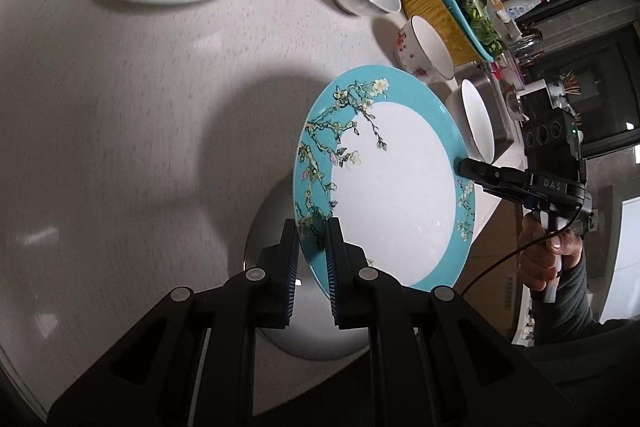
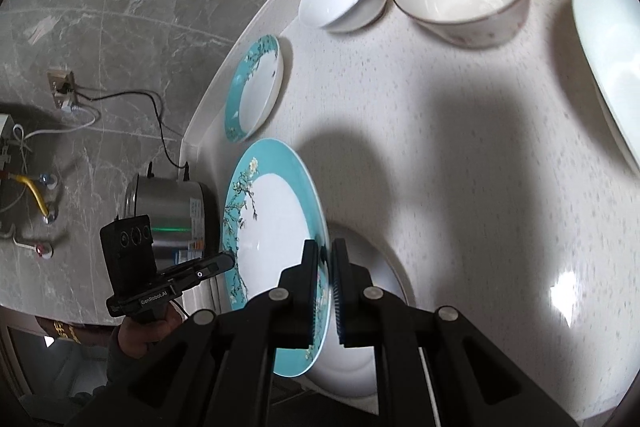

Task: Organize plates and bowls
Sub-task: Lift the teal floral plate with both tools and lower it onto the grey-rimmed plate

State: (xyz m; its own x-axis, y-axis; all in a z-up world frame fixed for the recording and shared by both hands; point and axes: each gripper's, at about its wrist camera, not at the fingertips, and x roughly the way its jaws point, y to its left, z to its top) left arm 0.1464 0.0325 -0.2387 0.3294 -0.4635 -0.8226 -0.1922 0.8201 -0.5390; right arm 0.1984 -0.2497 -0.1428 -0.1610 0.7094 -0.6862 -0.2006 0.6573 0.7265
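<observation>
The left hand-held gripper (image 1: 313,247) is matte black, its two angular link arms pinned with round grey rivets, and its fingers (image 1: 289,267) carry blue-edged ribbed pads. The right hand-held gripper (image 2: 325,267) is built the same. Seen from across, each has a black camera block with round lenses; one bears white "DAS" lettering, the other "GenRobot.AI". A thin black cable trails from one handle. The sleeve (image 1: 576,291) is dark grey

"DAS" stands on the right gripper (image 1: 464,167); "GenRobot.AI" stands on the left gripper (image 2: 228,261).
</observation>
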